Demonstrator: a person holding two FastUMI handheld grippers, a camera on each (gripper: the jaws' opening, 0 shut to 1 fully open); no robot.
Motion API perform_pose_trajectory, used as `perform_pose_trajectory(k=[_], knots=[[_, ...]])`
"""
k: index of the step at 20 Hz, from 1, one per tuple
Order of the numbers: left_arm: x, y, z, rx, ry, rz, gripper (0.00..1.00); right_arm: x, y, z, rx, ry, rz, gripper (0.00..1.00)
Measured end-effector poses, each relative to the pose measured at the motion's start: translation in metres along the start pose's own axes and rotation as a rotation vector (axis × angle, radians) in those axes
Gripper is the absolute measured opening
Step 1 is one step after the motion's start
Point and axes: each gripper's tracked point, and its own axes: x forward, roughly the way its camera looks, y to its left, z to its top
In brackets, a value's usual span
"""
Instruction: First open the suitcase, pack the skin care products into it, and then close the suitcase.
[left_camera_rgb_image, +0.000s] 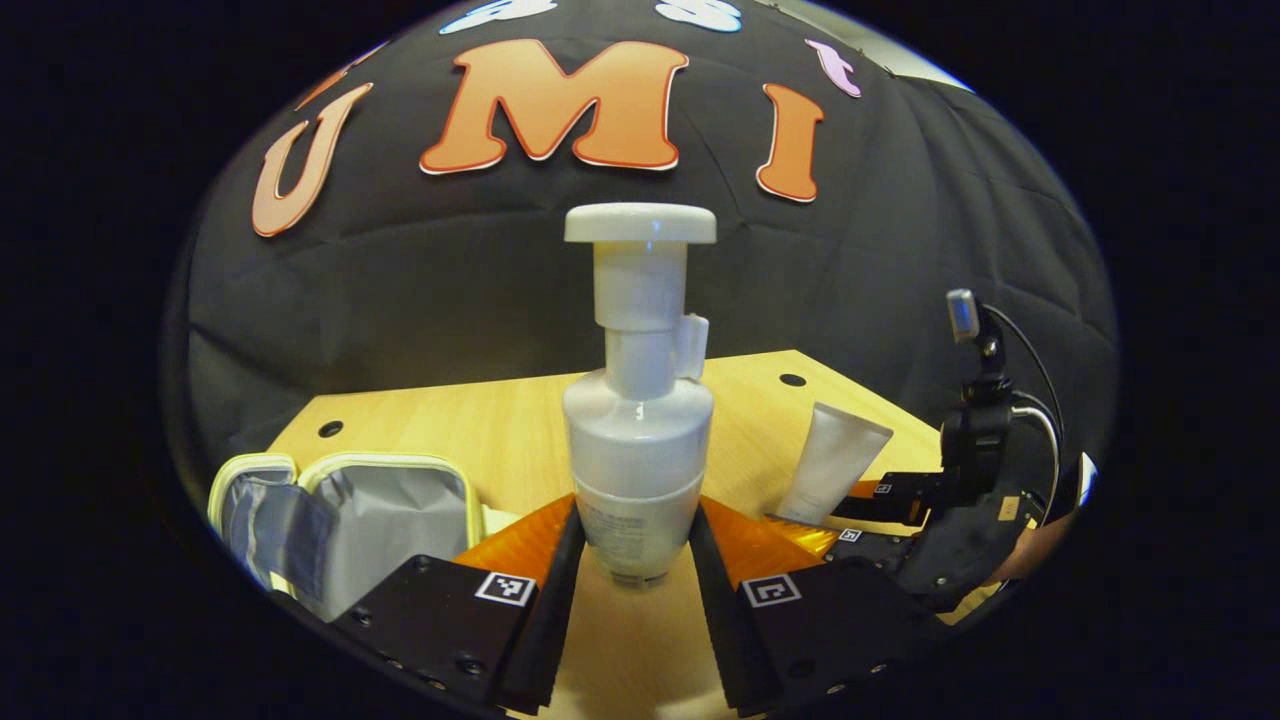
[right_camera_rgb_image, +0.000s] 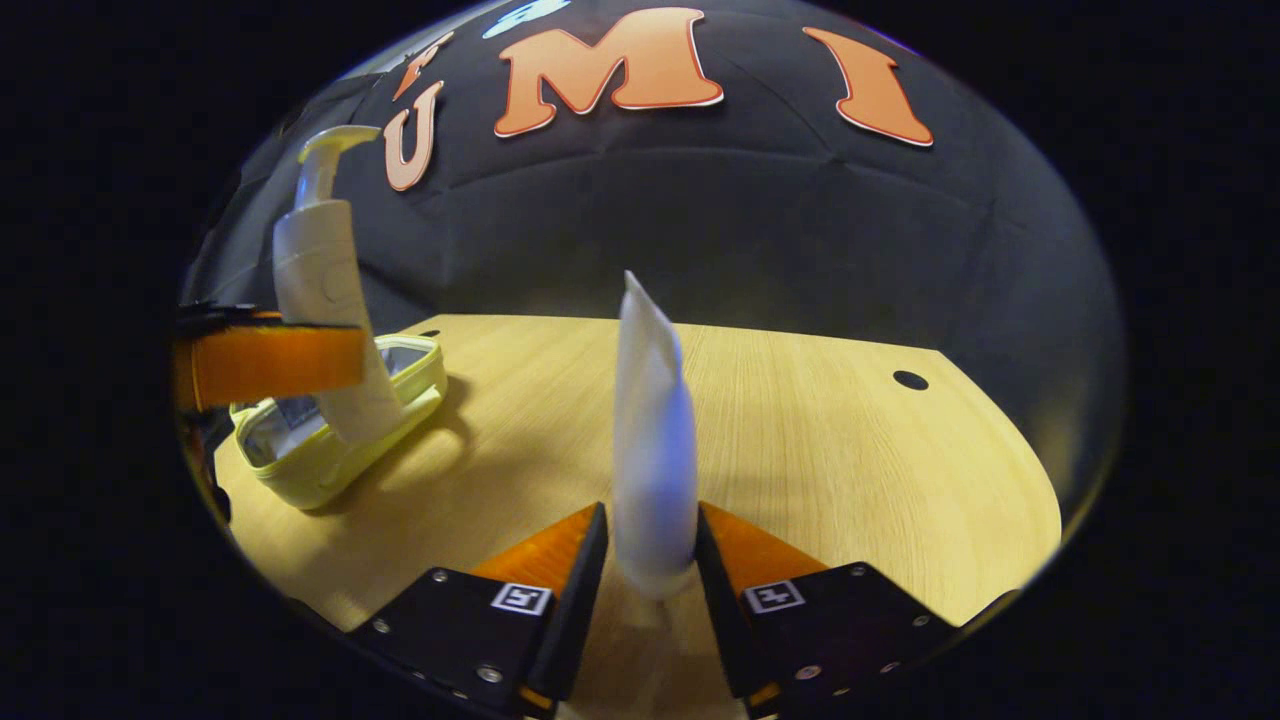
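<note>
White plastic is what both hands are carrying: the left gripper (left_camera_rgb_image: 637, 560) has its jaws pinched on the lower body of a pump bottle (left_camera_rgb_image: 638, 430), and the right gripper (right_camera_rgb_image: 652, 570) has its jaws pinched on the capped foot of a squeeze tube (right_camera_rgb_image: 652, 450). Both are held upright and, by the look of it, clear of the wooden table (right_camera_rgb_image: 820, 450), though I cannot tell for certain whether the bottle's base is off the wood. Gripping low keeps the pump head and the tube's crimped end free, which should make them easier to tip in.

The suitcase of the task is a small soft case (left_camera_rgb_image: 340, 520) with pale yellow-green trim and a grey lining. It lies on the table with its flap thrown back, so opening looks done and packing is the step in hand. In the left gripper view it sits low to the left of the bottle; in the right gripper view the bottle (right_camera_rgb_image: 325, 300) hangs right over the case (right_camera_rgb_image: 340, 430), which suggests it is meant to go in first. The tube (left_camera_rgb_image: 830, 465) waits well apart to the side, probably so the two grippers do not crowd the narrow mouth.

Being tall, the bottle will likely need laying on its side before the flap can shut
</note>
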Motion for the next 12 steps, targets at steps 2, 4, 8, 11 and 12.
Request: perform_pose_trajectory(k=[2, 4, 8, 11, 12], knots=[[-0.012, 0.017, 0.003, 0.003, -0.001, 0.034, 0.6, -0.002, 0.005, 0.0, 0.033, 0.025, 0.023, 0.46], [-0.025, 0.034, 0.007, 0.003, -0.006, 0.063, 0.6, -0.01, 0.012, 0.011, 0.037, 0.012, 0.03, 0.44], [-0.044, 0.06, 0.019, -0.001, -0.004, 0.106, 0.6, -0.03, 0.024, 0.043, 0.026, -0.008, 0.049, 0.44], [-0.058, 0.072, 0.037, -0.005, -0.025, 0.122, 0.61, -0.044, 0.037, 0.075, 0.034, -0.047, 0.066, 0.44], [-0.064, 0.077, 0.041, -0.008, -0.033, 0.126, 0.6, -0.048, 0.038, 0.087, 0.019, -0.072, 0.059, 0.44]])
